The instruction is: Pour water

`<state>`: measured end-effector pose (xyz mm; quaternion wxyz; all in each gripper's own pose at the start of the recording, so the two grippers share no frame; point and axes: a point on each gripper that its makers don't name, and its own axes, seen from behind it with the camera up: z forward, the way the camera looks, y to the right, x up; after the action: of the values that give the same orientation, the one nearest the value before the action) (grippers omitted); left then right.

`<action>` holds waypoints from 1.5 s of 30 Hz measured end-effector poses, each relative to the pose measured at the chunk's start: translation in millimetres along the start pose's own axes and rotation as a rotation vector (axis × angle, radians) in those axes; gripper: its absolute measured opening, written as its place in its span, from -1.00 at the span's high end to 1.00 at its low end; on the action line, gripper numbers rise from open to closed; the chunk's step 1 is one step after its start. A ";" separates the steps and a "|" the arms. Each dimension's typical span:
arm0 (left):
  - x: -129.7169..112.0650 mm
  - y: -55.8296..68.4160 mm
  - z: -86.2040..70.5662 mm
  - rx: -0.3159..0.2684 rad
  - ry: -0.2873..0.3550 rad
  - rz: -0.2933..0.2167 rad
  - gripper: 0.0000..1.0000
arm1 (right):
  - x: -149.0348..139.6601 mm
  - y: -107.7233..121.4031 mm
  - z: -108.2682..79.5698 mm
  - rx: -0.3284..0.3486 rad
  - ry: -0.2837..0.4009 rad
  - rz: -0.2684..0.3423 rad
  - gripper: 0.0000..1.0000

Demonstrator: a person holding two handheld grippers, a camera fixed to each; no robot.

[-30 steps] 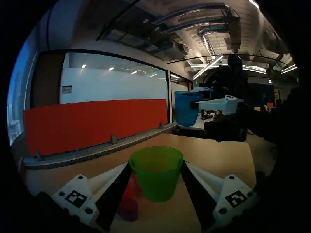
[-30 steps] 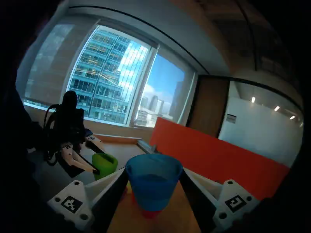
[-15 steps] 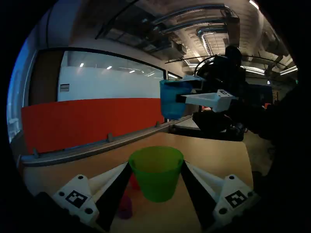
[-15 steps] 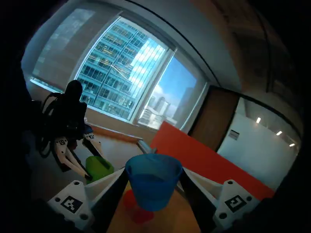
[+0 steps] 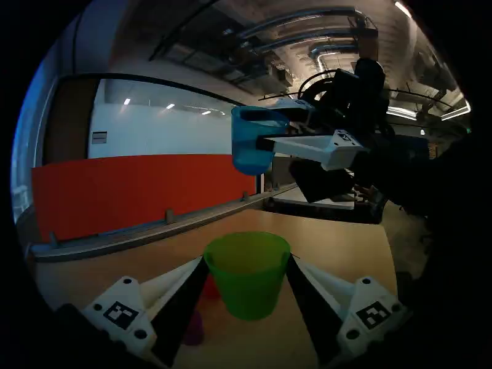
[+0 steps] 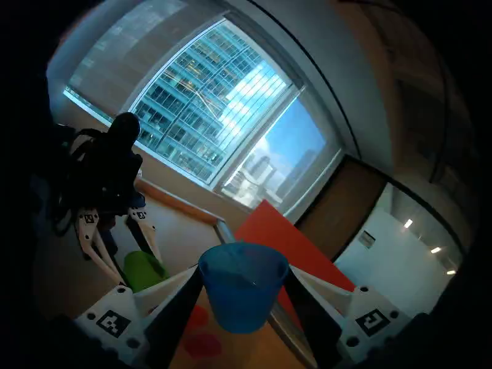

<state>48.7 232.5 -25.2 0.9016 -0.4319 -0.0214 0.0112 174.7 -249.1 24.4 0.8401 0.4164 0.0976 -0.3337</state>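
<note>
Green cup point(image 5: 247, 277) clamped by left tongs point(image 5: 246, 261), blue cup point(image 6: 243, 292) by right tongs point(image 6: 243, 270); water level inside hard to discern.

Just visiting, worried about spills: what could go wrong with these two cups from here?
The blue cup, held high in the right tongs, seems not yet over the green cup; tipping now could wet the table. A long fall may splash. The left tongs pinch only the cup's sides; it might slip.
</note>
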 end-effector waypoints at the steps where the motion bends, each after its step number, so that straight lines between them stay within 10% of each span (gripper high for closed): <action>1: -0.4 0.5 0.1 -0.001 0.000 0.000 -0.74 | 1.2 0.4 1.4 0.001 0.001 -0.007 -0.83; 45: 2.3 10.5 3.0 -0.038 -0.002 0.022 -0.74 | 21.9 31.1 37.5 -0.054 -0.006 -0.403 -0.82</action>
<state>50.8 241.5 -31.5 0.8930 -0.4491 -0.0178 0.0212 207.0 -274.9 58.3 0.7676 0.3646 0.1854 -0.4934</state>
